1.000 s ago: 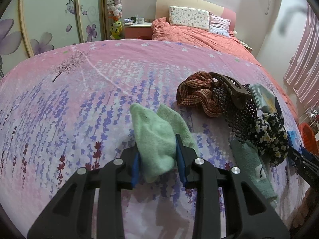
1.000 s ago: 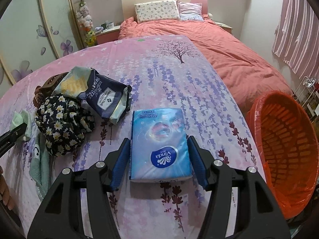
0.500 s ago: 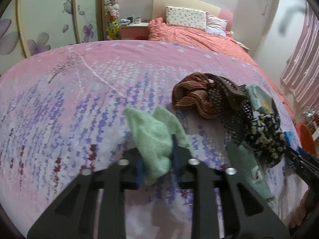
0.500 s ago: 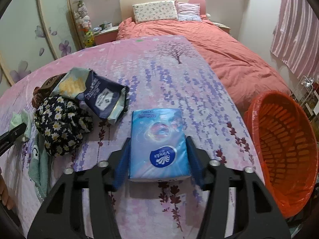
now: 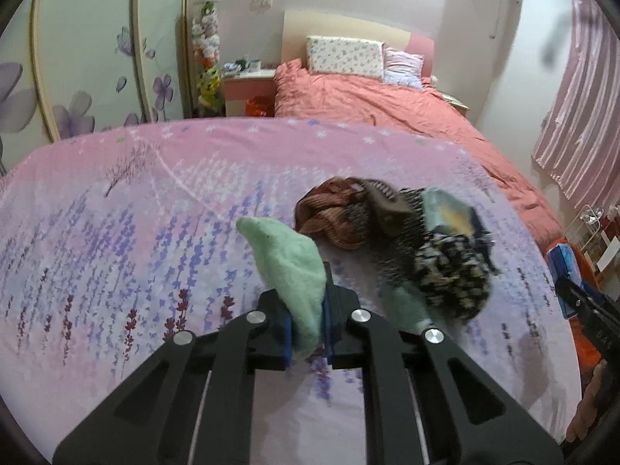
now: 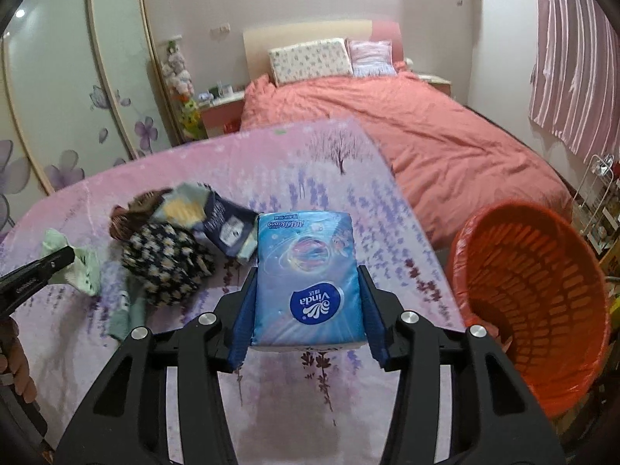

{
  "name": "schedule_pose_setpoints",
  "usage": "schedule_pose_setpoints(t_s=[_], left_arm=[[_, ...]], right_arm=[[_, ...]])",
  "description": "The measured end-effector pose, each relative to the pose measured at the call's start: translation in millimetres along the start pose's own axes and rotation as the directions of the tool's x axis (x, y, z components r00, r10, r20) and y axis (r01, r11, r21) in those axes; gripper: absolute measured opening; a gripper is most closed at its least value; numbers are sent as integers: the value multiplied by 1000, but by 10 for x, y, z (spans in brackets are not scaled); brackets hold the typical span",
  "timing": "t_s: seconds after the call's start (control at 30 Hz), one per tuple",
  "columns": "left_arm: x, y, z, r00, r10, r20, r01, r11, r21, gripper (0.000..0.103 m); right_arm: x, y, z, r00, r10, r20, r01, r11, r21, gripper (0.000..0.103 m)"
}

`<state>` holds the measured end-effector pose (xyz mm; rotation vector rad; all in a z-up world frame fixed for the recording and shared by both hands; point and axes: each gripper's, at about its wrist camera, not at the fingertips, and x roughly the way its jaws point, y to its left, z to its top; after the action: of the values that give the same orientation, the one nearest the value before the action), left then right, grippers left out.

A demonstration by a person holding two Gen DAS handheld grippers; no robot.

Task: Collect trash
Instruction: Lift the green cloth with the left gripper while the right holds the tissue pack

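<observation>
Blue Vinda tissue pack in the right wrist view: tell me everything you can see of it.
The tissue pack is a soft rectangular block in glossy blue plastic wrap, printed with a swirling planet-like picture and a blue oval Vinda logo that reads upside down from this camera. It lies lengthwise between the right claw, whose blue pads press its two long sides; the jaws have just been closing on it. It looks lifted slightly off the pink floral cloth. The orange basket stands to its right, apart.

The cloth (image 5: 128,240) lies bare left of the clothes heap (image 5: 407,240); the orange basket (image 6: 542,286) stands open at right.
</observation>
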<state>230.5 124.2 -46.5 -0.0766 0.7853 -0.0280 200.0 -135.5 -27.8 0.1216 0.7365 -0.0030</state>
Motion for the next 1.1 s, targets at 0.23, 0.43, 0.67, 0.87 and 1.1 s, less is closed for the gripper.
schedule_pose_setpoints(t_s=[0.23, 0.43, 0.67, 0.87, 1.1], left_arm=[[124, 76, -81, 999, -3, -54, 0, 999, -53, 21], [248, 162, -181, 998, 10, -68, -13, 999, -52, 59], [486, 113, -218, 989, 88, -121, -90, 996, -16, 60], [445, 131, -250, 991, 80, -106, -81, 997, -2, 21], [100, 49, -161, 999, 5, -40, -5, 1000, -6, 12]], right_arm=[[-91, -80, -34, 1000, -13, 13, 13, 1000, 9, 49], [0, -75, -131, 1000, -20, -24, 20, 1000, 12, 49], [90, -52, -154, 999, -12, -48, 13, 1000, 13, 49], [72, -46, -174, 999, -6, -48, 6, 1000, 13, 49], [-124, -42, -118, 1000, 14, -2, -14, 1000, 17, 49]])
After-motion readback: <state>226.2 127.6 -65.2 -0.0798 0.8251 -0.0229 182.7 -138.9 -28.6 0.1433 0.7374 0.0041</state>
